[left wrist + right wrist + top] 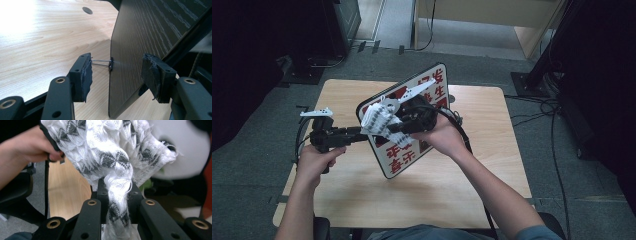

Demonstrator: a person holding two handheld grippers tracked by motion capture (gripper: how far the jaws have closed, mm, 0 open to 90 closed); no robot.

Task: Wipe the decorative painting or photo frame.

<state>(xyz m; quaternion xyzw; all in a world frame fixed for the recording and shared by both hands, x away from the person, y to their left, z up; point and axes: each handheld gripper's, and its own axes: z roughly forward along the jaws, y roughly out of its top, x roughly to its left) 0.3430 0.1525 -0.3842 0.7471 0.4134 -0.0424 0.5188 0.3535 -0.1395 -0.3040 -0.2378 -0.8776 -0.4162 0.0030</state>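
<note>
- The rectangular white sign board with red characters (432, 90) stands tilted above the middle of the light wooden worktop (472, 170).
- The left tool (116, 68) straddles the board's left edge, one pad on each side.
- The white cloth with black zigzag pattern (379, 120) lies against the board's front face, in the right tool (399, 122).

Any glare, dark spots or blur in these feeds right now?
Left gripper view: glare washes out the table at upper left. Right gripper view: cloth sharp, the sign behind soft. High view: dim, with black corners.
</note>
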